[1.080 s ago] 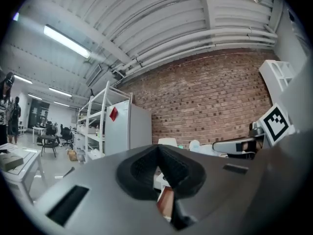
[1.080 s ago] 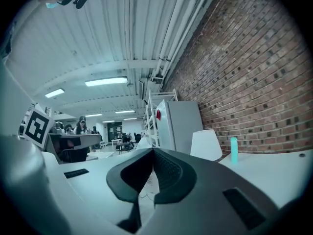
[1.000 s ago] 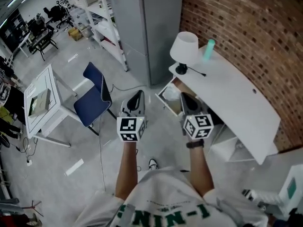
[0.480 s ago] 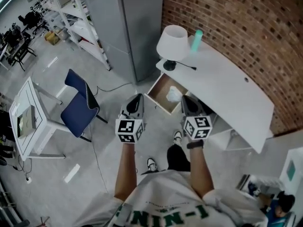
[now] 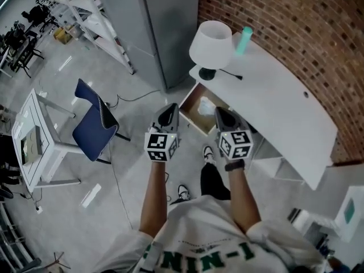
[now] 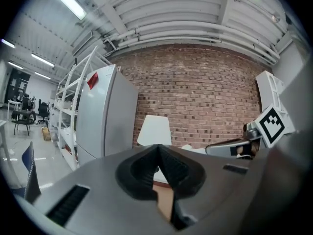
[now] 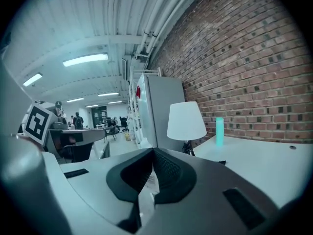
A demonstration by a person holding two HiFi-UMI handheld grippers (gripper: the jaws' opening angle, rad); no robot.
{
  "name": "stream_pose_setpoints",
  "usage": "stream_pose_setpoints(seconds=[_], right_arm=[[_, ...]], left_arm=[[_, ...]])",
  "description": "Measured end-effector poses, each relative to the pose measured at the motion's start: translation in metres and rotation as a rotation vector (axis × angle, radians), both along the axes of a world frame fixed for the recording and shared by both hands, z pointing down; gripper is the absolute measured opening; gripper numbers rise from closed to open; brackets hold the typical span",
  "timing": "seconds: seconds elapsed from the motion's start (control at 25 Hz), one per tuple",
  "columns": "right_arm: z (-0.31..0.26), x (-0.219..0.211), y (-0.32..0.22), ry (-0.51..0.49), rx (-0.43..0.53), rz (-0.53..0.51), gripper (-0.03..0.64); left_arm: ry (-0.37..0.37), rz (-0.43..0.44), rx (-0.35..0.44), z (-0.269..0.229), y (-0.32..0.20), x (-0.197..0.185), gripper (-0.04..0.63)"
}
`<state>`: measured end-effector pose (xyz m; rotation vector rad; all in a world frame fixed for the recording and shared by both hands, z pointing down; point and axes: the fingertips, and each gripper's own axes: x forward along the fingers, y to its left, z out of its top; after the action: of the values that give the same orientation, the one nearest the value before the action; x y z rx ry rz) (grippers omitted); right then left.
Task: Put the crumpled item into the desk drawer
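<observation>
Crumpled white item (image 5: 207, 104) lies inside the open drawer (image 5: 193, 109) under the white tabletop (image 5: 278, 110), below the lamp (image 5: 211, 43); I hold the left claw (image 5: 169, 110) and right claw (image 5: 221, 113) just before the drawer, each with jaws pressed together on nothing.

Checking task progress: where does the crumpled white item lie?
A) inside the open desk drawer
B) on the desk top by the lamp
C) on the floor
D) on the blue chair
A: in the head view the crumpled white item lies inside the open drawer.
</observation>
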<state>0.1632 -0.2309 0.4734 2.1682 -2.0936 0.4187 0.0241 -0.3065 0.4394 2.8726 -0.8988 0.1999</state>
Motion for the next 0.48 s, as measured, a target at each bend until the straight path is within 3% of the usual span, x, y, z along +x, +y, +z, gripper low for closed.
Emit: stream_pose_setpoints(seconds=[0.48], right_arm=[[0.096,0.030,-0.049,-0.007,-0.173,-0.009,0.002]], left_arm=[[-0.049,0.012,-0.123,0.090,-0.046,0.026,-0.005]])
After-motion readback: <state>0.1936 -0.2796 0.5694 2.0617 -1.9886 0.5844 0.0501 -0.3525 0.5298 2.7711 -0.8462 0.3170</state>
